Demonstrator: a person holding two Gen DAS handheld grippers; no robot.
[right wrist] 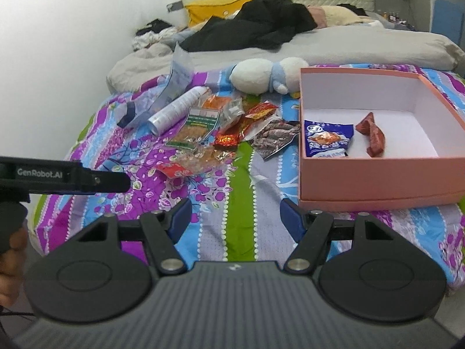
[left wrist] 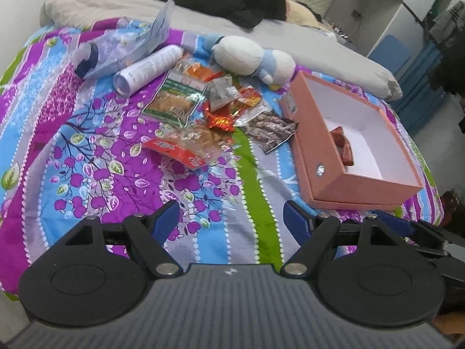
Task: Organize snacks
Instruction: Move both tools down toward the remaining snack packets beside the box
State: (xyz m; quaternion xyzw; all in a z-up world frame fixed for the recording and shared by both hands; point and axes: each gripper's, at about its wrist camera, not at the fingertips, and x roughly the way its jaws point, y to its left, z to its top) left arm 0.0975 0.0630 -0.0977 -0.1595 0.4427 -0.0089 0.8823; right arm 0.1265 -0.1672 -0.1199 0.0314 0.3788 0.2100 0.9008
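Clearly both grippers hang above the patterned bedspread (right wrist: 241,180) with nothing in them, and the pink box (right wrist: 377,180) serves as the landmark. Farthest to the left of the box lie a dark-capped bottle (right wrist: 128,113) under a clear plastic bag (right wrist: 177,81) and a white cylindrical can (right wrist: 177,109) on its side. Next toward the box comes the loose heap of snacks: a green-edged packet (right wrist: 197,128), an orange packet (right wrist: 215,103) behind it, a clear bag with a red label (right wrist: 186,164) nearest the cameras, a shiny red and gold wrapper (right wrist: 228,139), a red sachet (right wrist: 261,110), and a dark packet of dried meat (right wrist: 274,139) that lies just beside the box's left wall. Behind the heap, just left of the box's far corner, rests a white and blue plush toy (right wrist: 267,74). Inside the box sit a blue snack packet (right wrist: 328,139) against its left wall and a red sausage-like snack (right wrist: 373,135) near the middle.

The left gripper (left wrist: 231,218) has its jaws apart and empty, well short of the heap, with the box ahead to its right. The right gripper (right wrist: 234,216) is likewise spread and empty, its right finger just short of the box's near left corner; the heap lies ahead and to its left.
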